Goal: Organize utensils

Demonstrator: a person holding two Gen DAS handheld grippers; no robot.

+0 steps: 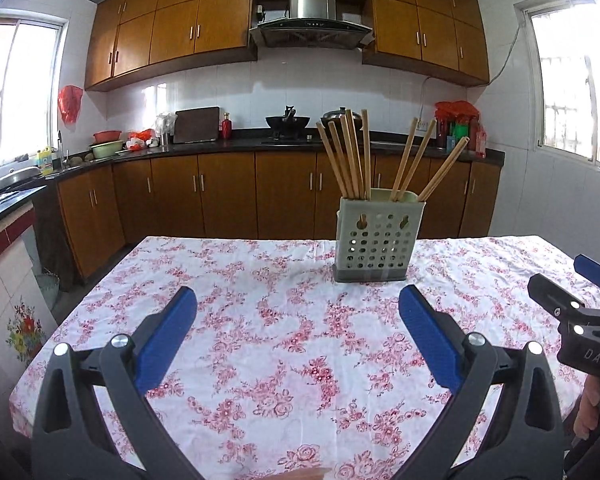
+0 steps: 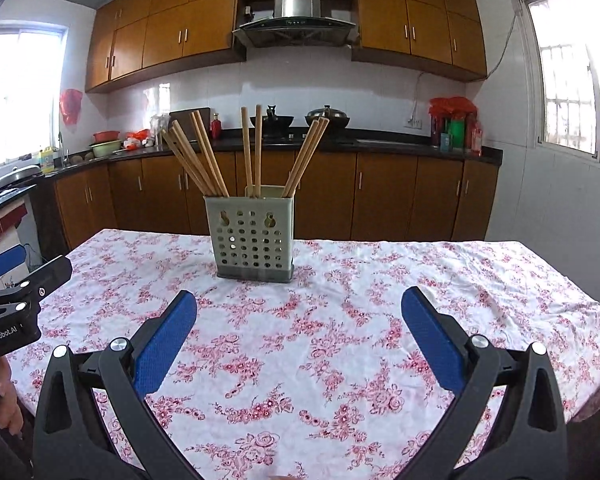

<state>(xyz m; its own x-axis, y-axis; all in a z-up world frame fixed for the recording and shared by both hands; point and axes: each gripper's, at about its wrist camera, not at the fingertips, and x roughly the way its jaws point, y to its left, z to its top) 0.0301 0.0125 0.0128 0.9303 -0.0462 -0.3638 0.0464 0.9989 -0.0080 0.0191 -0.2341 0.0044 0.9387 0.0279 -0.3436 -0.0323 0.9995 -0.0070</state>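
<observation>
A pale perforated holder [image 2: 251, 236] stands upright on my flowered tablecloth [image 2: 340, 320], toward the far edge. Wooden chopsticks [image 2: 204, 156] fan out of its compartments, leaning left, upright and right. My left gripper [image 1: 298, 320] and right gripper [image 2: 299, 322] hover near the table's front edge, both spread wide and holding nothing. Bare cloth lies between them and the holder.

The chopsticks [image 1: 354, 156] are vanishing into the utensil holder [image 1: 378, 236] — lower ends hidden behind its wall. The right gripper [image 1: 580, 280] is getting cropped by the left view's edge — one blue pad peeking in, jaw spacing unreadable there.
</observation>
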